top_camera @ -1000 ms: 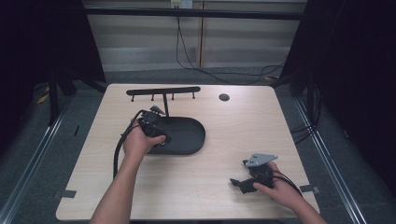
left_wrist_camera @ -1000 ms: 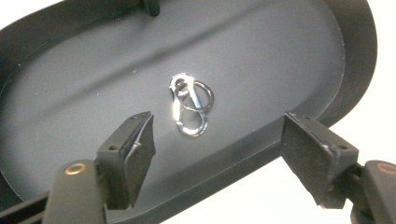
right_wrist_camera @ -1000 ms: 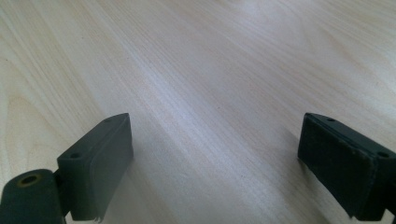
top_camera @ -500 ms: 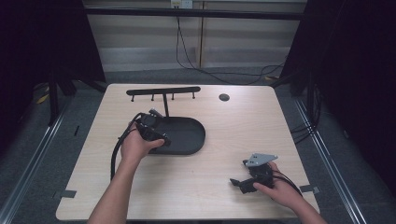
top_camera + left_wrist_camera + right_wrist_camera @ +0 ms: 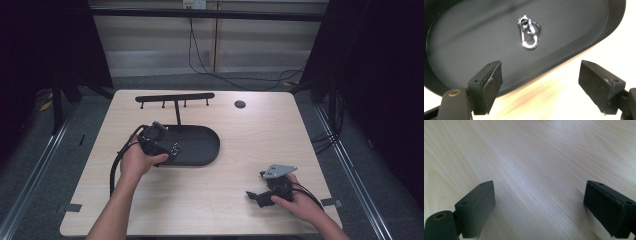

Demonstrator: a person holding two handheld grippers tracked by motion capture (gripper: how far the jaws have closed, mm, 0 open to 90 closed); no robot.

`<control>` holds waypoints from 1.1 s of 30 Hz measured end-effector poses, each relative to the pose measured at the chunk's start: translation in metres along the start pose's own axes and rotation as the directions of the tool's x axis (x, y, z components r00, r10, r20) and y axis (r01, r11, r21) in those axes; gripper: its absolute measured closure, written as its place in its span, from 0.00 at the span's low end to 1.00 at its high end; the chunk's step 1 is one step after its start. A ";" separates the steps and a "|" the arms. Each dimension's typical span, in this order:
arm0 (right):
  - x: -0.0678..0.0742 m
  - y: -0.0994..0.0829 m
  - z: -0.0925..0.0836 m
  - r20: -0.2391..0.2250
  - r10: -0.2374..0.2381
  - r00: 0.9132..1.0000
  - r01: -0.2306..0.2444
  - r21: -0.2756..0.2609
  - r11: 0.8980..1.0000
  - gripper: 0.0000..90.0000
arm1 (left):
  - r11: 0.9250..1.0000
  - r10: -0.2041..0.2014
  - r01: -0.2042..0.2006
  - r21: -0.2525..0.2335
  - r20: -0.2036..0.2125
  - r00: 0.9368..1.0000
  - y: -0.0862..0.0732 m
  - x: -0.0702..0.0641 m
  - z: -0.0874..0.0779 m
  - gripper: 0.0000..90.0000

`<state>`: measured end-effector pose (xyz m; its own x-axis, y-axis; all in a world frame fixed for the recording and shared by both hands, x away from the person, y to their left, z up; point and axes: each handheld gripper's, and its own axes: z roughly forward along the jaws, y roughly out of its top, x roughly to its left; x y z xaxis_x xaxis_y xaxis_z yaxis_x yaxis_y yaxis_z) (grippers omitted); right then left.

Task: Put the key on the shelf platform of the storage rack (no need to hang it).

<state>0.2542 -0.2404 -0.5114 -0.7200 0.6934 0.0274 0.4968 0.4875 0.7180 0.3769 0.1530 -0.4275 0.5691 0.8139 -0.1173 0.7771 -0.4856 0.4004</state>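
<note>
My left gripper (image 5: 540, 87) has its two black jaws spread wide, with nothing between them. Just past them, farther off, a small shiny silver metal clip with a ring (image 5: 529, 32) lies flat in the dark oval metal tray (image 5: 461, 47). The clip sits a bit left of the middle of the gap, and its long side points mostly away from me, so I think my jaws could come down on both sides of it.

From above, my left gripper (image 5: 159, 143) hangs over the near left end of the tray (image 5: 202, 145). My right gripper (image 5: 257, 196) rests far off at the near right of the pale wooden table (image 5: 250, 135), jaws wide too, so my left is much nearer.

A moment ago my left gripper was a little closer to the tray's middle; now it has pulled slightly left.
</note>
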 end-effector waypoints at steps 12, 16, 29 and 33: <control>0.000 0.000 0.000 0.000 0.000 1.000 0.000 0.000 1.000 0.11 | 1.000 -0.009 0.009 -0.011 0.003 1.000 -0.010 0.006 -0.010 0.20; 0.000 0.000 0.000 0.000 0.000 1.000 0.000 0.000 1.000 0.11 | 1.000 -0.001 0.001 -0.019 0.010 1.000 -0.013 0.007 -0.013 0.18; 0.000 0.000 0.000 -0.001 -0.001 1.000 0.001 0.000 1.000 0.11 | 1.000 -0.008 0.008 -0.005 0.044 0.999 -0.024 0.012 -0.023 0.18; 0.000 0.000 0.000 0.000 -0.001 1.000 0.001 0.000 1.000 0.11 | 1.000 -0.005 0.005 0.005 0.044 0.999 -0.028 0.011 -0.023 0.18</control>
<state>0.2542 -0.2405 -0.5114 -0.7206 0.6928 0.0270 0.4960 0.4879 0.7183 0.3552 0.1834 -0.4187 0.5762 0.8016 -0.1593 0.7812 -0.4829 0.3957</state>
